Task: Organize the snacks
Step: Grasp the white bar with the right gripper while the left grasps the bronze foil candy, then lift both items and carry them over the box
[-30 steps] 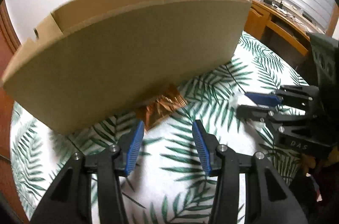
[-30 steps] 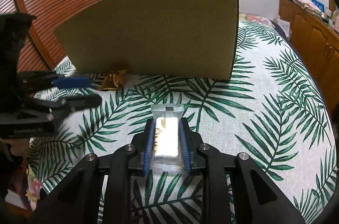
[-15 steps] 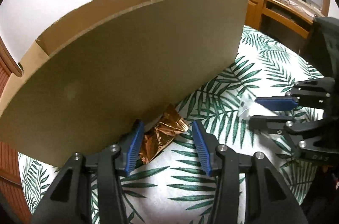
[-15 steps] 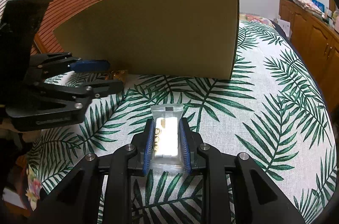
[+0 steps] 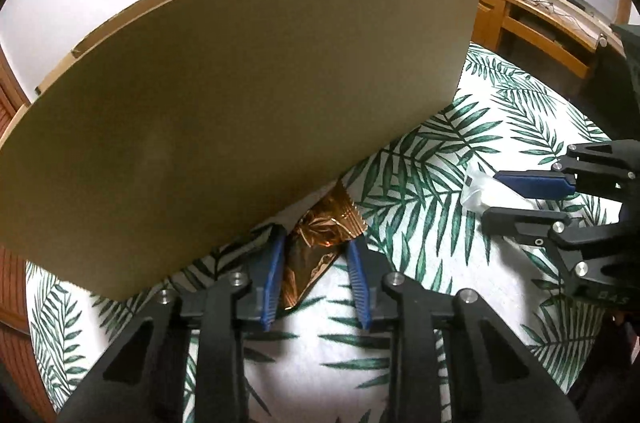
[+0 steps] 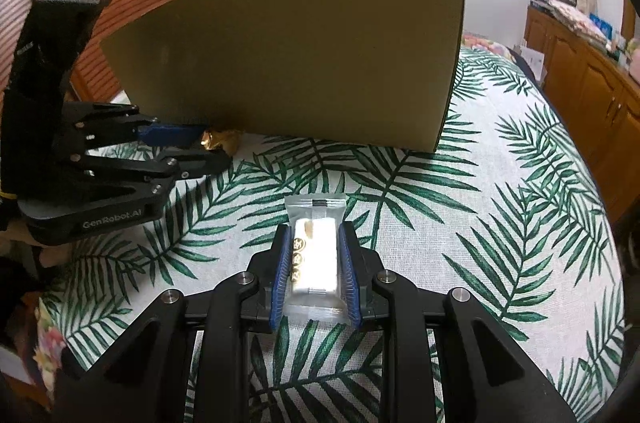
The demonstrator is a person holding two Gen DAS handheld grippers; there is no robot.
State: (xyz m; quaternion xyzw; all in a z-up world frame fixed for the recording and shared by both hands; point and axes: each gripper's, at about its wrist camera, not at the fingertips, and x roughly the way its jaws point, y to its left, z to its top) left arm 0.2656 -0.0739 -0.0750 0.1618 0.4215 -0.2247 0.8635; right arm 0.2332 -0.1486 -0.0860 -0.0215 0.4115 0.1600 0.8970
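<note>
A: While the left gripper [image 5: 316,277] squeezes its fingers in, what sits between them?
B: A shiny copper snack wrapper [image 5: 316,247]. It lies on the leafy tablecloth [image 5: 420,183], right by the big cardboard box [image 5: 248,103]. The fingers are not pressing on it yet.
A: And the right gripper [image 6: 314,271]?
B: Its fingers are clenched on a white snack bar in a clear wrapper [image 6: 314,255], above the cloth.

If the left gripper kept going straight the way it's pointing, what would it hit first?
The gold wrapper, already between the closing left gripper jaws. Just beyond it stands the cardboard box wall, probably next.
</note>
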